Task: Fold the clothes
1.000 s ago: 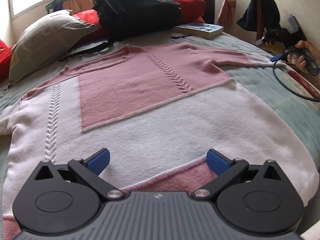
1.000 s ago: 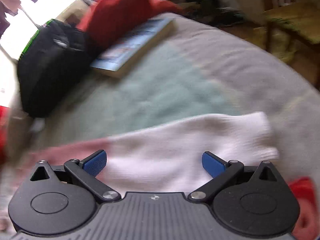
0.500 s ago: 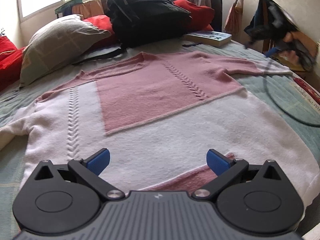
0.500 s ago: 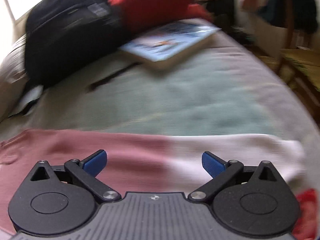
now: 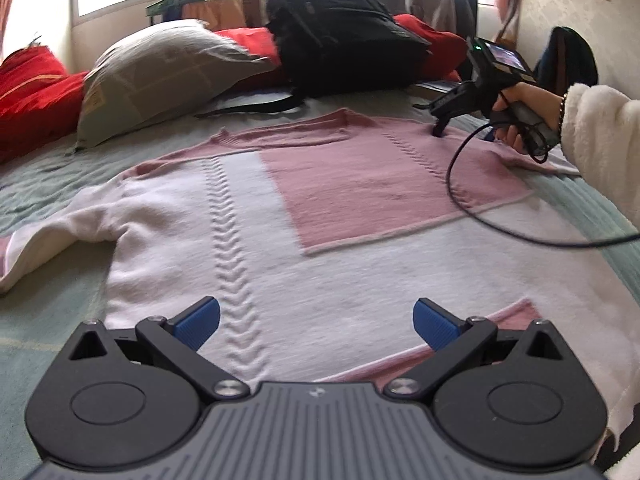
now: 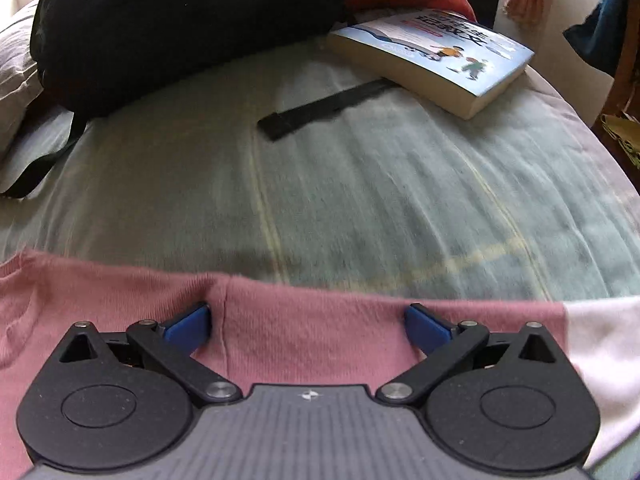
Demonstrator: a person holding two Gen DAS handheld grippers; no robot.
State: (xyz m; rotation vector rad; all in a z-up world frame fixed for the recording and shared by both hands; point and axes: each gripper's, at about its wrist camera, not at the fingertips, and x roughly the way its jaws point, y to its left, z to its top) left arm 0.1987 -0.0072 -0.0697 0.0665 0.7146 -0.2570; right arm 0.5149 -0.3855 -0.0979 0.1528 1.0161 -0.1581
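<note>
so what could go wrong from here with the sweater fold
1. The right gripper is open over the pink shoulder of the sweater; closing this low might pinch the green bedspread too.
2. Its black cable trails across the pink panel and could get folded into or drag the knit.
3. The far sleeve lies bunched off to the side, so the fold may come out uneven.

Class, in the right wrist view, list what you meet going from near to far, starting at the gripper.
right gripper → pink sweater → green bedspread → black strap → book
</note>
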